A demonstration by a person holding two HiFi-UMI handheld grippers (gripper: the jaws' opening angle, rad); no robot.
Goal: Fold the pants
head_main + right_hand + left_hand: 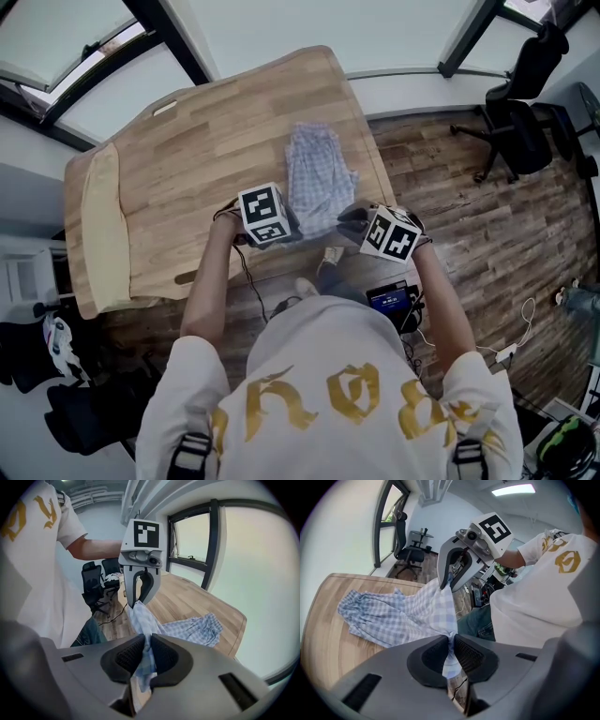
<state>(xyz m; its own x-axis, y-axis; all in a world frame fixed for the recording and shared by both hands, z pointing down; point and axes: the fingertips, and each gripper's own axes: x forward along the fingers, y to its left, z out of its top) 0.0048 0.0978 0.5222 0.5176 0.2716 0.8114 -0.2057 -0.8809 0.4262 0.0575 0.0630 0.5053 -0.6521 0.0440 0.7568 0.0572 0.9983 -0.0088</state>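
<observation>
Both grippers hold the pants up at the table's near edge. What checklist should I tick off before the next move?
1. Left gripper shut on the blue-and-white checked cloth pants: ok.
2. Right gripper shut on the same pants: ok.
3. Far end resting on the light wooden table: ok.
4. Far end lying smooth: not ok, it is bunched.
5. Whether waist or hem is held: cannot tell.

1 pants (317, 173), 1 tbl (206, 141), ~2 chairs (517, 131)
</observation>
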